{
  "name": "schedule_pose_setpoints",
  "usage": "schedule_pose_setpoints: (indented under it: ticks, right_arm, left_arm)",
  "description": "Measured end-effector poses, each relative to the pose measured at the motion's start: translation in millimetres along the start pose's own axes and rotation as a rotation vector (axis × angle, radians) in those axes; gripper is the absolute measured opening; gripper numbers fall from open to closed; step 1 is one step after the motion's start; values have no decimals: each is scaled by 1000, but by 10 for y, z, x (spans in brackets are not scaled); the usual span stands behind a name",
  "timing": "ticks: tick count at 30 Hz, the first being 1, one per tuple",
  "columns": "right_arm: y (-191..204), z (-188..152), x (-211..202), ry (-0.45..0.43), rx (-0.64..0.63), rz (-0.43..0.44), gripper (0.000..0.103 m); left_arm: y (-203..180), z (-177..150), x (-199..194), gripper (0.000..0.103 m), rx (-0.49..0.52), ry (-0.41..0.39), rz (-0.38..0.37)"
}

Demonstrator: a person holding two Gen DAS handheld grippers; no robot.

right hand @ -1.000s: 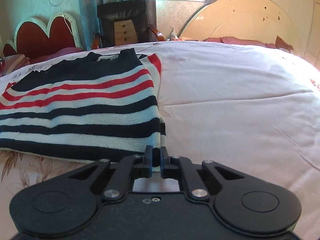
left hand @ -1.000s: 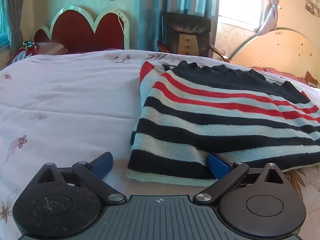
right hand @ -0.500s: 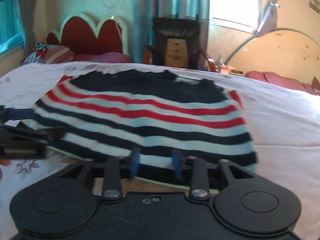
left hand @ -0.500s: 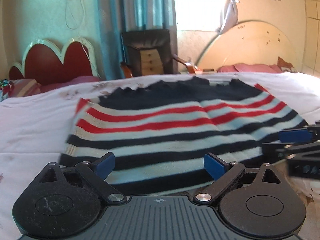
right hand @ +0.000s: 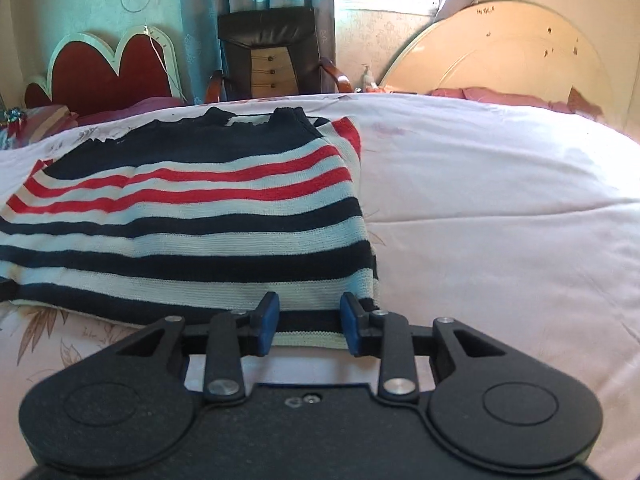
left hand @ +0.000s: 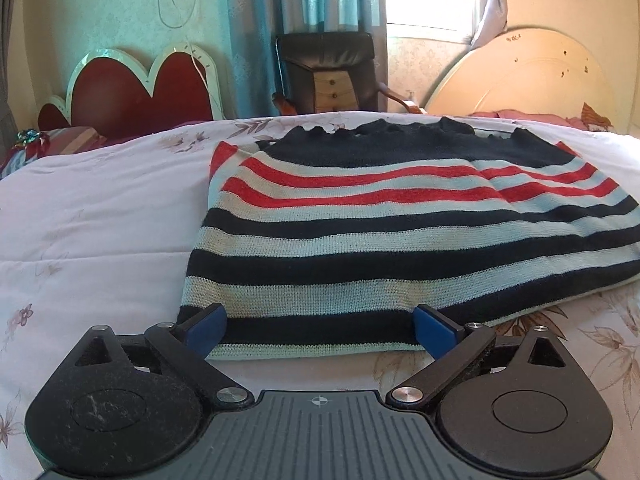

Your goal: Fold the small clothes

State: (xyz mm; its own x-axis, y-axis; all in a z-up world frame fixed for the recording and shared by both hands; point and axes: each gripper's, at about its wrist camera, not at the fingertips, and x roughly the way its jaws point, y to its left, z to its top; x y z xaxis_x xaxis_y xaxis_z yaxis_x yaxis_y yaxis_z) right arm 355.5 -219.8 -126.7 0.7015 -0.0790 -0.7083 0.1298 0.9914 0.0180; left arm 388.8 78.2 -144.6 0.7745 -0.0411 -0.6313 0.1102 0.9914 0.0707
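A small knitted sweater [left hand: 400,240] with navy, pale and red stripes lies flat on the bed, its hem toward me and its neck at the far side. My left gripper [left hand: 320,332] is wide open at the hem's left corner, its blue pads [left hand: 206,326] straddling the hem. The sweater also shows in the right wrist view [right hand: 192,216]. My right gripper [right hand: 308,324] is partly open at the hem's right corner, with the hem edge between its pads [right hand: 268,320].
The bed is covered by a white quilt [left hand: 88,224] with a faint flower print. Behind it stand a red scalloped headboard [left hand: 140,92], a dark armchair [left hand: 328,72] and a round beige board [right hand: 500,48]. Pillows [left hand: 60,140] lie at the far left.
My right gripper has opened from shut. Both grippers swung across the sweater and came back low at its hem corners. The sweater lies still.
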Motion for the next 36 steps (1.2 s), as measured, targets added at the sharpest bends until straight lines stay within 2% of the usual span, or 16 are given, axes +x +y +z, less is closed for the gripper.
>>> schedule_pose_setpoints:
  ticks: [7,10,12,14,16,21,24,26,28,31,33,36]
  right_arm:
    - [53,-23,49,-11,-18,-15,32]
    - [41,28,43,11,-24,-3,34]
    - [-10,77,-54,13,9,29,30]
    - [-76,72,-246,-33,36,71,26]
    - [-126,39,-404,-51,41,94,16]
    - [-133,-73,-559,-37,59,142,15]
    - [-77,-91,-589,-25,76,167,15]
    - [-23,-84,-610,-23,75,185,15]
    - [42,-59,-615,-25,65,198,15]
    - [136,14,-577,-31,67,222,13]
    - [197,99,-496,-29,76,245,7]
    - [343,266,-306,-29,91,285,2]
  left_arm:
    - [79,2,-2,101,-18,12,-13]
    - [108,32,-39,101,-25,24,-18]
    - [118,50,-171,101,-23,16,13]
    - [171,16,-358,101,-23,-25,53]
    - [297,-49,-507,101,-88,-38,48]
    - [555,-237,-605,99,-329,-29,37]
    - [694,-325,-509,76,-552,-7,-73]
    - [780,-381,-363,73,-705,19,-155]
    - [839,-423,-227,73,-819,11,-189]
    - [929,-409,-30,73,-920,-28,-219]
    - [978,-366,112,73,-952,-49,-228]
    - [1020,-292,316,73,-993,-90,-233]
